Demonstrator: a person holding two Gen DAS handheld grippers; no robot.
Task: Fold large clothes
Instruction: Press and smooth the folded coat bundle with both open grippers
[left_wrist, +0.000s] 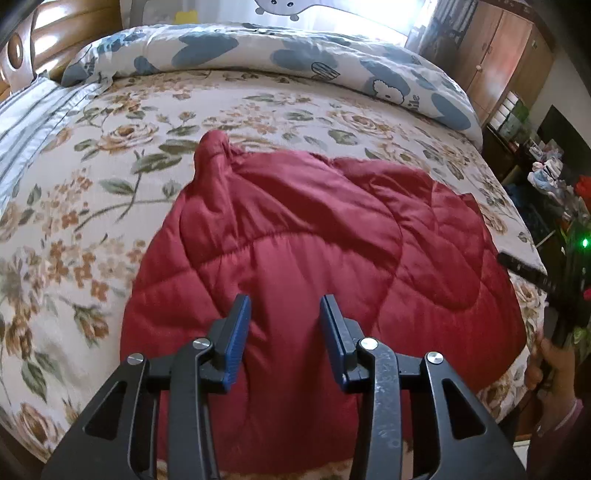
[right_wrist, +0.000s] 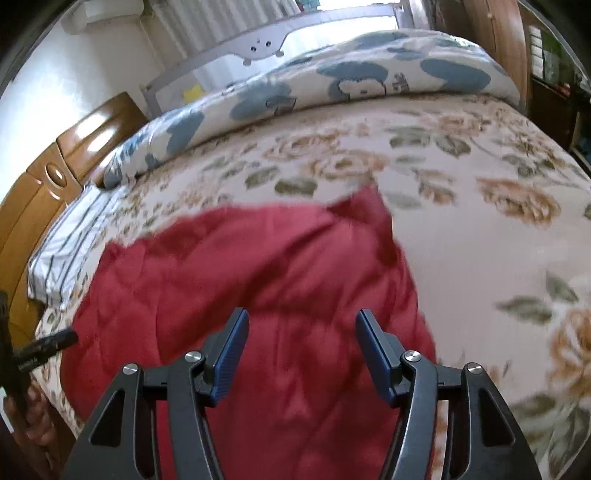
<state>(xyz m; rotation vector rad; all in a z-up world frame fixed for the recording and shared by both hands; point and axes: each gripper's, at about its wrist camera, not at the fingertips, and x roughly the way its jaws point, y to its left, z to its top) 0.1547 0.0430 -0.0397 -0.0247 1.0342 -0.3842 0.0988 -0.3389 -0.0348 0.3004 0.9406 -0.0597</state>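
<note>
A dark red quilted padded garment (left_wrist: 314, 243) lies spread on the floral bed cover (left_wrist: 92, 206), with one corner poking up at its far left. It also shows in the right wrist view (right_wrist: 240, 266), blurred. My left gripper (left_wrist: 284, 306) is open and empty, hovering above the garment's near part. My right gripper (right_wrist: 303, 321) is open and empty, above the garment's right half. The right gripper's body, held in a hand, shows at the right edge of the left wrist view (left_wrist: 565, 295). The left gripper's body shows at the left edge of the right wrist view (right_wrist: 22, 354).
A rolled blue-and-white duvet (left_wrist: 295, 55) lies along the far side of the bed. A striped pillow (left_wrist: 33, 114) and wooden headboard (left_wrist: 44, 40) are at the left. A wooden wardrobe (left_wrist: 498, 55) and cluttered shelves (left_wrist: 546, 173) stand to the right of the bed.
</note>
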